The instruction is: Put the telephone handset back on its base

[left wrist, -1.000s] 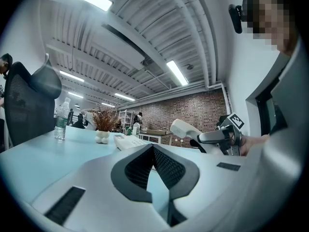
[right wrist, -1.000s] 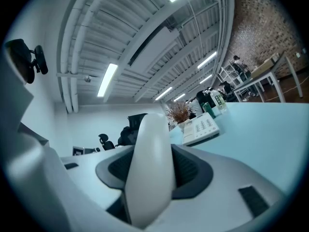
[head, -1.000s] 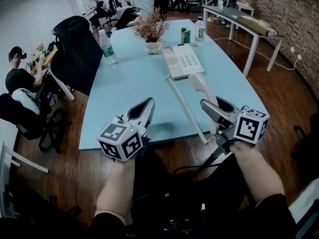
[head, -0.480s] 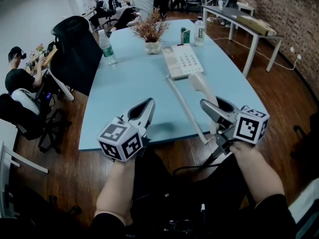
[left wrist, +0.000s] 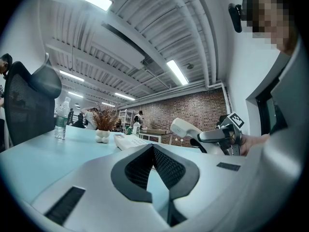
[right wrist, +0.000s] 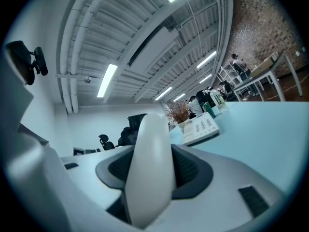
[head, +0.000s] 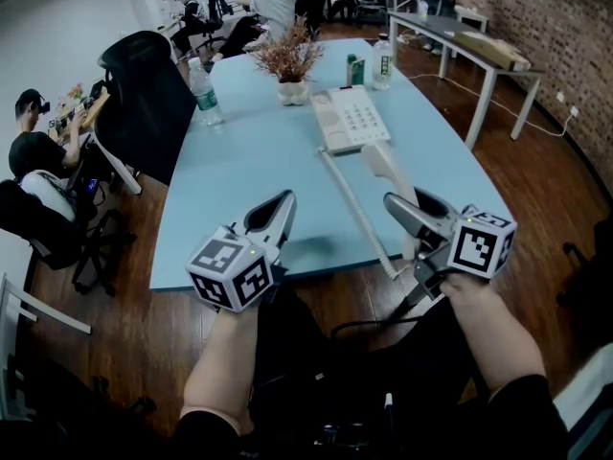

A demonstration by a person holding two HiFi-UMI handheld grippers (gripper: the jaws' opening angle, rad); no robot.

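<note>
White handset (right wrist: 147,164) within right claw (right wrist: 152,172) grip.

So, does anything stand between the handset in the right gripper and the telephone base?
Nothing visible does. The handset, gripped by the right gripper, points at the base across bare table. Its coiled cord lies just to the left of that path, and the potted plant stands beyond the base.

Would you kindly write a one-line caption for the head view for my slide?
Right claw grips the telephone handset over the blue table, short of its base; left claw empty.
</note>
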